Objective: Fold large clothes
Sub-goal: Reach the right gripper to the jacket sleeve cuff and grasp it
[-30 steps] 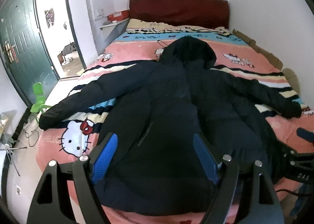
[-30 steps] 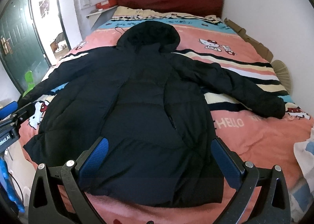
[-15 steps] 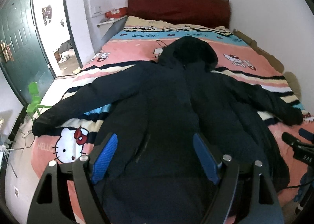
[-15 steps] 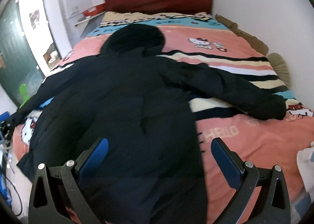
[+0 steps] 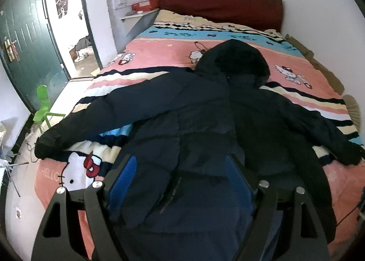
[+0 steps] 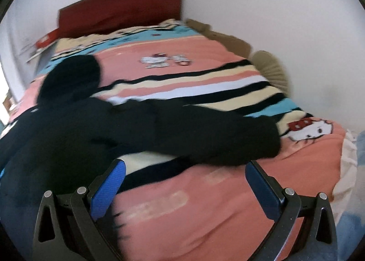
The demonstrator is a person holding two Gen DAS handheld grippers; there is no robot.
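Both claws gape, holding nothing: left gripper [image 5: 180, 178] low over the black hooded puffer jacket [image 5: 205, 124] spread across the striped bed cover [image 5: 159, 55], right gripper [image 6: 186, 178] near its right sleeve [image 6: 216, 137]. Slippery padding could slide from a shallow pinch.

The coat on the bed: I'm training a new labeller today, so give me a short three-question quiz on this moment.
1. True or false: the coat lies with both sleeves spread out on the bedspread.
2. In the right wrist view, the right gripper points towards: A) the hood, B) the cuff of a sleeve, C) the door.
3. Fill in: both the left gripper and the right one are ____, holding nothing.

Key: 1 true; 2 B; 3 open.
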